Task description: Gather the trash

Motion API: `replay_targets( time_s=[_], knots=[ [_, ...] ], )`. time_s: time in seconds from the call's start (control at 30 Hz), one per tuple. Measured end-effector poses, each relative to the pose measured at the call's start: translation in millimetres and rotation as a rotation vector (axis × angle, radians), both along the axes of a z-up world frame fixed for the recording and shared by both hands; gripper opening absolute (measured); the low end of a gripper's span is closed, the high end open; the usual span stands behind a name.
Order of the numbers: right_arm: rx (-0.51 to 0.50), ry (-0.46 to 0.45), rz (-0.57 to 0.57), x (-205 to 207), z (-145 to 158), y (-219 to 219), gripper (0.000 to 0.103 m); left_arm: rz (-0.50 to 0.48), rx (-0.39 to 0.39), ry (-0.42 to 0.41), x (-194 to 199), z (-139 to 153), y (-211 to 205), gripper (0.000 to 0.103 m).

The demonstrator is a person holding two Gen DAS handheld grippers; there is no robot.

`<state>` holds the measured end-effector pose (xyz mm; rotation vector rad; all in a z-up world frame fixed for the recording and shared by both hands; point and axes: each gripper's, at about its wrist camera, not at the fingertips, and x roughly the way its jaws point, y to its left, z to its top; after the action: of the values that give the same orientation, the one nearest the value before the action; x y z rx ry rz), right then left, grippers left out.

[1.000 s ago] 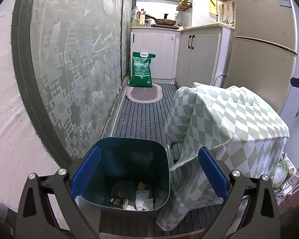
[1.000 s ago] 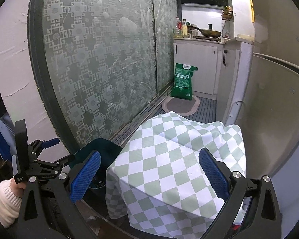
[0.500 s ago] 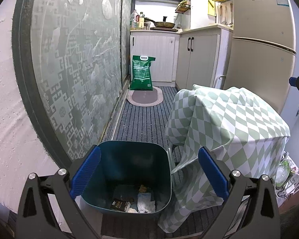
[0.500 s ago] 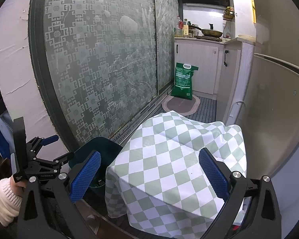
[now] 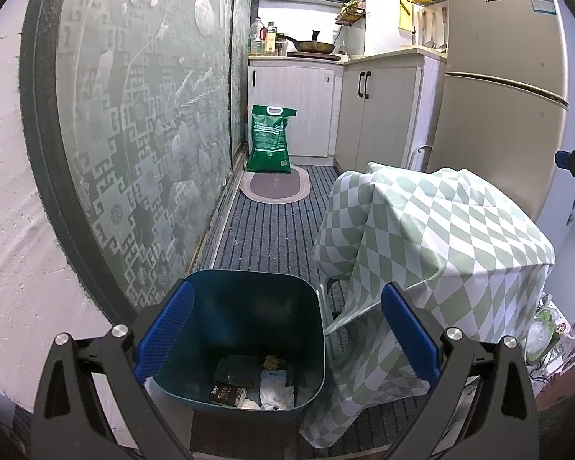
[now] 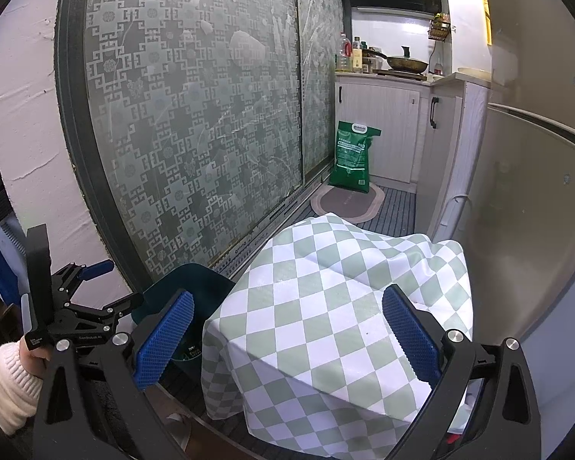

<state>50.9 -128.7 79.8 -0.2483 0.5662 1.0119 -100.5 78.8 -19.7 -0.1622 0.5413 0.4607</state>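
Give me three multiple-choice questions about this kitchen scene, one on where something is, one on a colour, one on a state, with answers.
1. Where is the green bag?
A. on the counter
B. on the floor by the white cabinets
C. in the bin

2. What colour is the trash bin?
A. red
B. white
C. dark teal

3. How is the left gripper?
A. jaws open, empty
B. shut on a bottle
C. out of view

Answers: B, it stands at the oval mat; C, walls read dark teal; A, blue pads stand apart around nothing.

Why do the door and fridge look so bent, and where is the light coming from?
Left wrist view: fisheye bows the patterned glass door; the far kitchen counter is brightest, the trash bin interior dim. Right wrist view: the fridge curves and shows soft reflections.
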Motion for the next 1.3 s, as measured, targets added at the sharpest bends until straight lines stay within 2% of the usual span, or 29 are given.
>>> replay_targets(
  time_s=[1.3],
  knots=[
    [-0.009,0.000,-0.001,0.1,-8.1,-7.5,0.100,-0.004,0.005,-0.004,4.5,2.1,-4.0,0.100]
  ],
)
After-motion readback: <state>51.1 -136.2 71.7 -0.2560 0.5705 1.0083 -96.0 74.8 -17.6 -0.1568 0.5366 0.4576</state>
